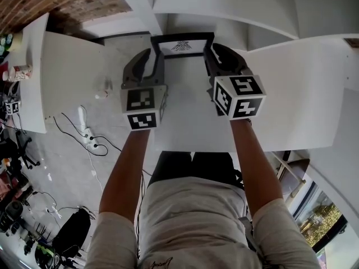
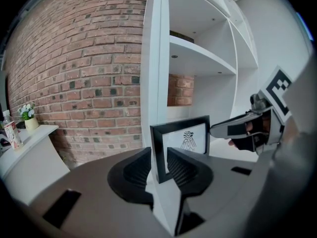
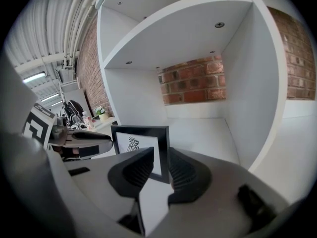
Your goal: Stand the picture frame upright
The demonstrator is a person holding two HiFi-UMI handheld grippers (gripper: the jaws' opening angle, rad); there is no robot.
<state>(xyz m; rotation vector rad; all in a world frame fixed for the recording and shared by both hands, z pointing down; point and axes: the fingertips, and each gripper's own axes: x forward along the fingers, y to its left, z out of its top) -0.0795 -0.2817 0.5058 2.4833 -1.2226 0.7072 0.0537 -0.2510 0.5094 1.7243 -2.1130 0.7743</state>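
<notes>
Reaching forward from the person, two forearms (image 1: pixel 126 167) end in two hand-held grippers, each with one marker cube (image 1: pixel 145 106) on its back, and both meet the picture frame (image 1: pixel 182 46) from its near side. There is one frame, with one small dark print in it, and it is already upright, facing the person. It looks wider than tall, so its long axis runs side to side, from one gripper across to the other. The left gripper (image 2: pixel 159 157) straddles the frame's left upright bar and the right gripper (image 3: pixel 161 158) straddles its right one, so neither hand is nearer; each has its own end. Both pairs of jaws look slack to me: the bar sits in the gap with no pad plainly pressing, so I'd call both released. I'd say the job is nearly done, and each gripper needs only to back straight off toward the person without clipping its bar. Under the frame is the white board (image 1: pixel 185 116) it stands on; behind the frame opens one white shelf compartment (image 3: pixel 198 128), and behind that a brick wall (image 3: pixel 190 83).
</notes>
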